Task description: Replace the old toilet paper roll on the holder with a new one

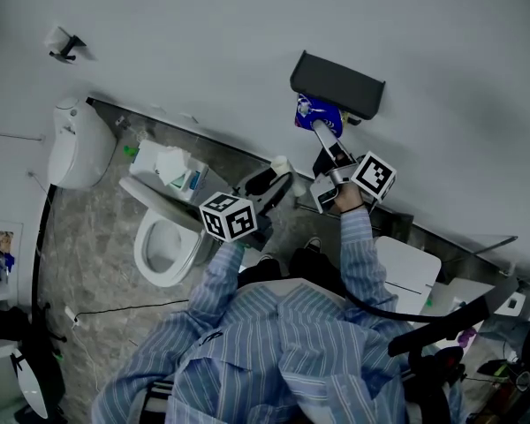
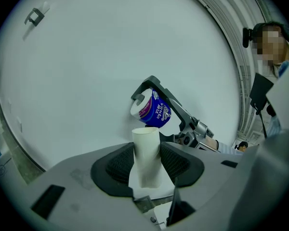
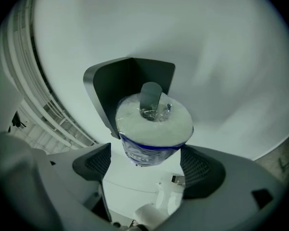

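Note:
A new toilet paper roll (image 3: 153,129) in blue and clear wrap sits between the jaws of my right gripper (image 3: 147,157), which is shut on it. The grey spindle (image 3: 151,97) of the dark wall holder (image 3: 127,81) enters the roll's core. From the head view, the right gripper (image 1: 322,132) reaches up to the holder (image 1: 337,85) with the roll (image 1: 318,113). My left gripper (image 2: 147,150) is shut on the empty cardboard tube (image 2: 147,153), standing upright between its pads. It hangs lower left of the holder (image 1: 278,177).
A toilet (image 1: 163,246) with its tank (image 1: 79,144) stands at the left on the grey tiled floor. A tissue pack (image 1: 168,170) lies beside it. A white bin (image 1: 406,268) sits at the right. A small hook (image 1: 64,44) is on the wall.

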The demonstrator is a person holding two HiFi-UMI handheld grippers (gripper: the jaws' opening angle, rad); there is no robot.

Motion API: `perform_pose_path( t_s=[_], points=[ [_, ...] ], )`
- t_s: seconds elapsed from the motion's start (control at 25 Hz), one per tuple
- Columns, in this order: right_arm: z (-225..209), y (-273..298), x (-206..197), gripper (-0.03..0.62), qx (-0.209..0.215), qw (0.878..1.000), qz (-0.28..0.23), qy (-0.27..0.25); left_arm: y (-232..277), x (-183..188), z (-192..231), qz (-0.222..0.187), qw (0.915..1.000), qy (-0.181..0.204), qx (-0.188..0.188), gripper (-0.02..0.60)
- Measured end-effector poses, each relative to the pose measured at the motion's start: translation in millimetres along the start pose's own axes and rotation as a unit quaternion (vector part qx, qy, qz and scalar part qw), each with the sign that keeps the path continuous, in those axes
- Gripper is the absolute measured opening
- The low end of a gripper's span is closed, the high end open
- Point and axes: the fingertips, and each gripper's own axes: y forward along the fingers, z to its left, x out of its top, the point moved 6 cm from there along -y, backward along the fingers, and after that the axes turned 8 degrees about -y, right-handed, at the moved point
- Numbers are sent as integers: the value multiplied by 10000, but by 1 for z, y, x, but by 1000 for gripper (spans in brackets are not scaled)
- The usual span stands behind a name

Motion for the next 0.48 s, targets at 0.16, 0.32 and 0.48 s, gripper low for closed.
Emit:
perform_pose_path(
  t_s=[0.16,0.32,0.48],
  points=[
    [9,-4,-4,434,115,9999,30,-114,-2,0,0,10,10000,-3,-36,176],
    [14,-14,-10,434,30,9999,20,-120,-6,0,0,27,9999,14,-102,176],
    [26,-24,-16,433,13,9999,-101,-59,-13,1,-3,45,9998,26,-214,176]
  ],
)
